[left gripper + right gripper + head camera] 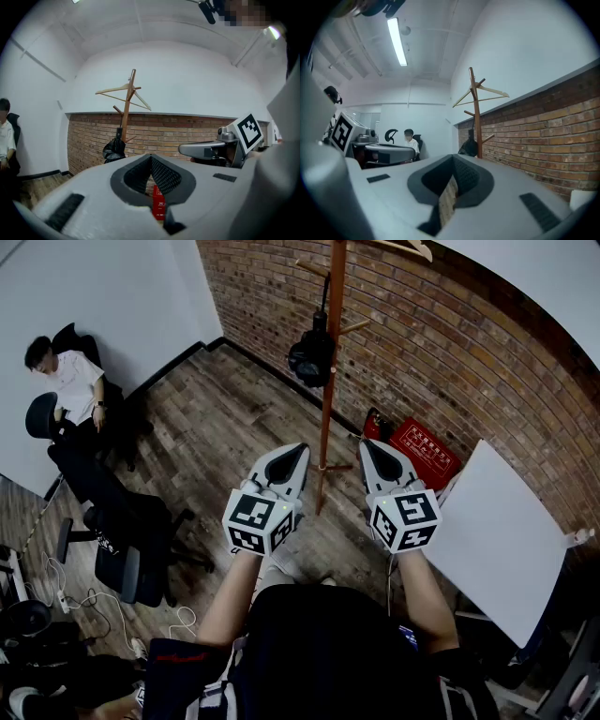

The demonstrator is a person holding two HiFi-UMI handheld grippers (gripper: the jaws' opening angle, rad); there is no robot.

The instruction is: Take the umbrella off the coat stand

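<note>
black umbrella [310, 357] hangs on the wooden coat stand [329, 404]; left hand-held gripper [301, 447] and right hand-held gripper [367, 443] both closed, empty.

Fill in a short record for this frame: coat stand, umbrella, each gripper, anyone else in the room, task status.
coat stand: wooden coat stand, upright on the wood floor by the brick wall
umbrella: black umbrella, folded, hanging on the stand
left gripper: left gripper level, jaws together, empty
right gripper: right gripper level, jaws together, empty
contact: neither gripper touches the stand or umbrella
bystander: one seated person, far left
task status: umbrella not yet taken
</note>
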